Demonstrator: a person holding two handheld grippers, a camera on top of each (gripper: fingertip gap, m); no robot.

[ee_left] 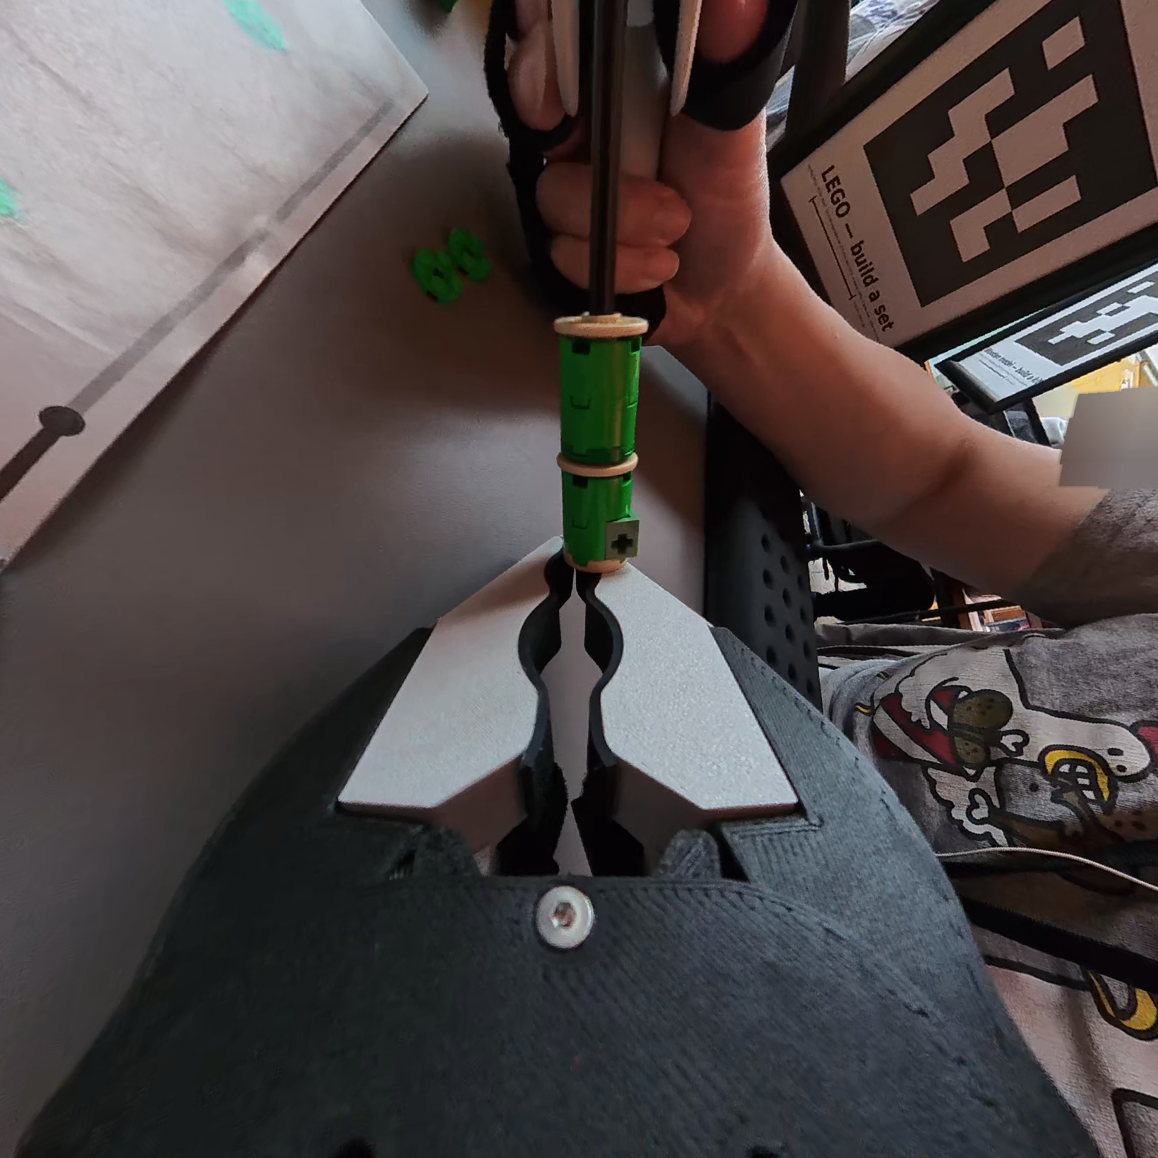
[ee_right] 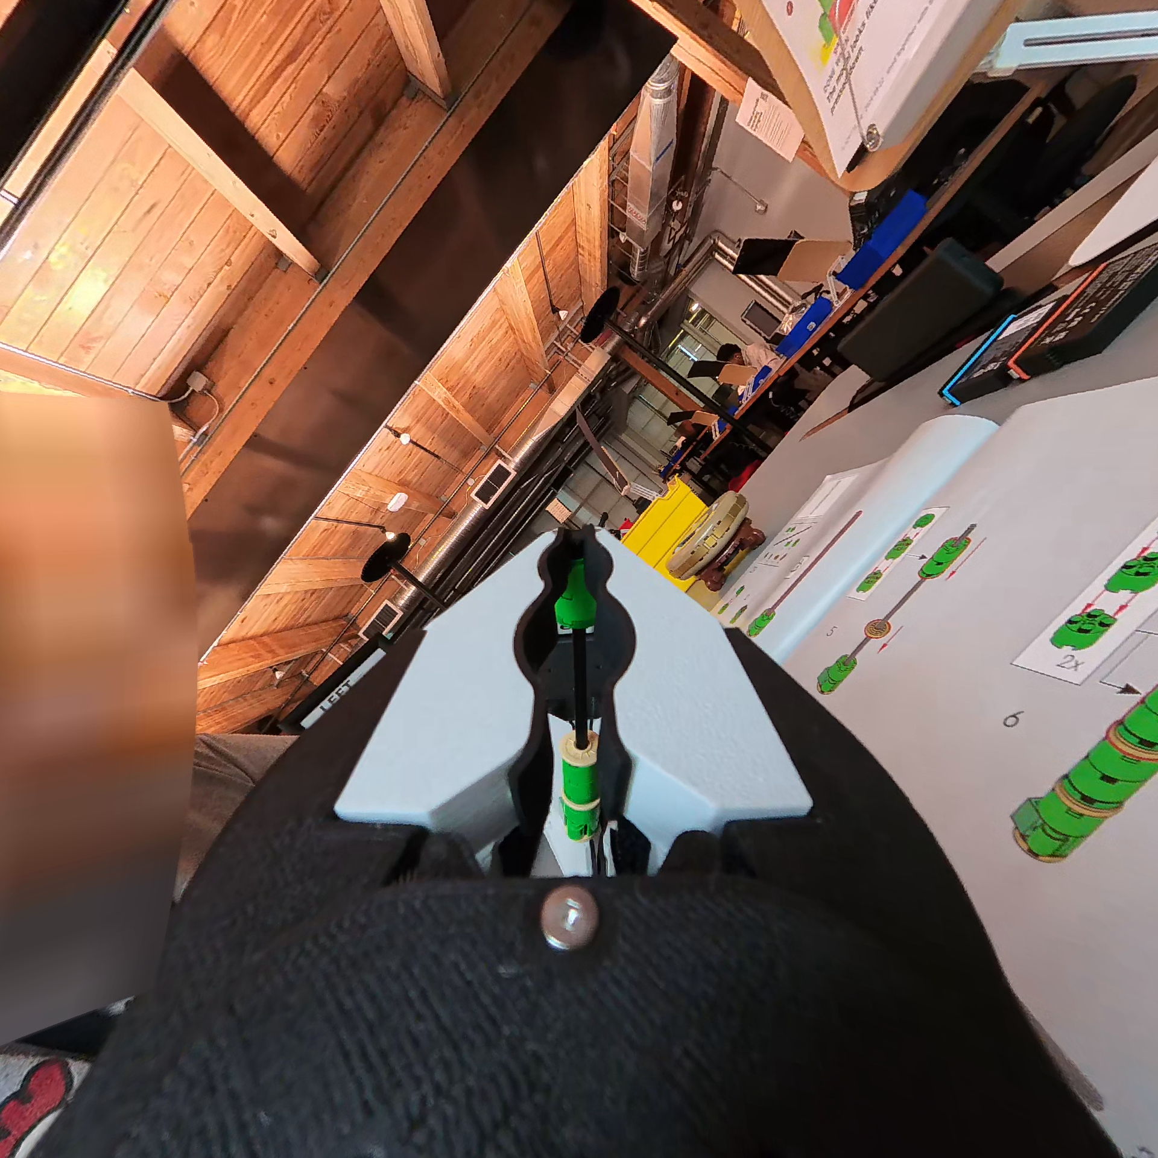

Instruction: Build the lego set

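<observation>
At the left claw's tip: the left claw is pinched together on the bottom end of the stem, just under its lowest tan ring.
Stem: green round bricks and tan rings threaded on a black rod, held upright off the grey worktop.
Right claw: the right claw grips a green brick high on the same rod, fingers clamped around it.
Handling: light, hard, slick plastic; the thin rod probably flexes, so I judge the bricks and rings a safer hold than the bare rod.
Farther off: two loose green bricks lie on the worktop beside the instruction sheet.
Containers: none visible.
</observation>
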